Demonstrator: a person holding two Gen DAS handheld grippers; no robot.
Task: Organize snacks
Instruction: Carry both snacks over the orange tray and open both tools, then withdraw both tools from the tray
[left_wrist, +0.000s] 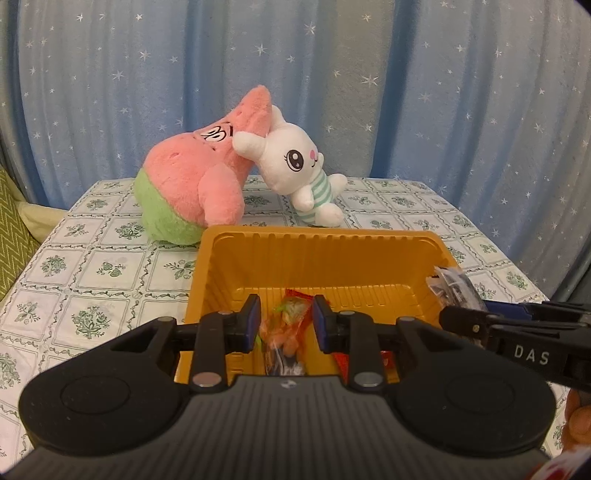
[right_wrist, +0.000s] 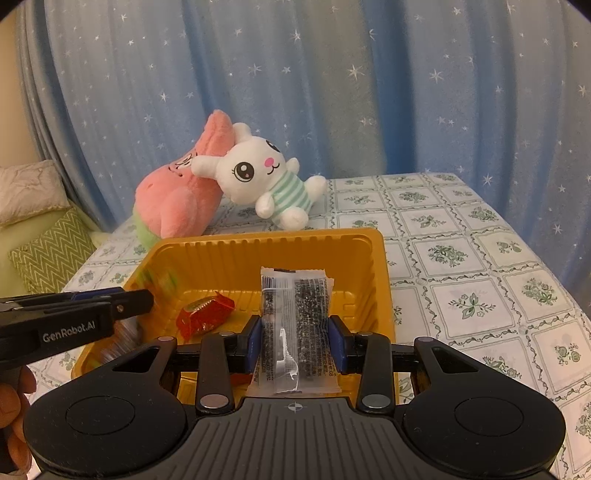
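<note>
- We see the clear snack packet (right_wrist: 295, 325), dark seeds showing through its wrapper, standing upright over the yellow tray (right_wrist: 258, 254), clamped between the blue pads of the right gripper (right_wrist: 295, 341); from the left wrist view the packet (left_wrist: 454, 288) appears just above the tray's right rim.
- Our left gripper (left_wrist: 284, 321) hovers over the tray (left_wrist: 314, 251) with its jaws narrowly apart and holding nothing; an orange-and-green snack bag (left_wrist: 286, 328) shows between the pads, blurred, and we cannot tell whether it is falling or lying on the tray floor.
- A red foil-wrapped candy (right_wrist: 205, 314) lies on the tray floor, left of the held packet.
- The tray sits on the counter (right_wrist: 480, 266), which is covered with a green floral cloth, towards its near edge.
- Beyond the tray, near the counter's far edge, a pink star plush (left_wrist: 199, 173) leans with a white bunny plush (left_wrist: 299, 170) resting against it.
- A blue curtain (left_wrist: 369, 74) with white stars hangs behind the counter.
</note>
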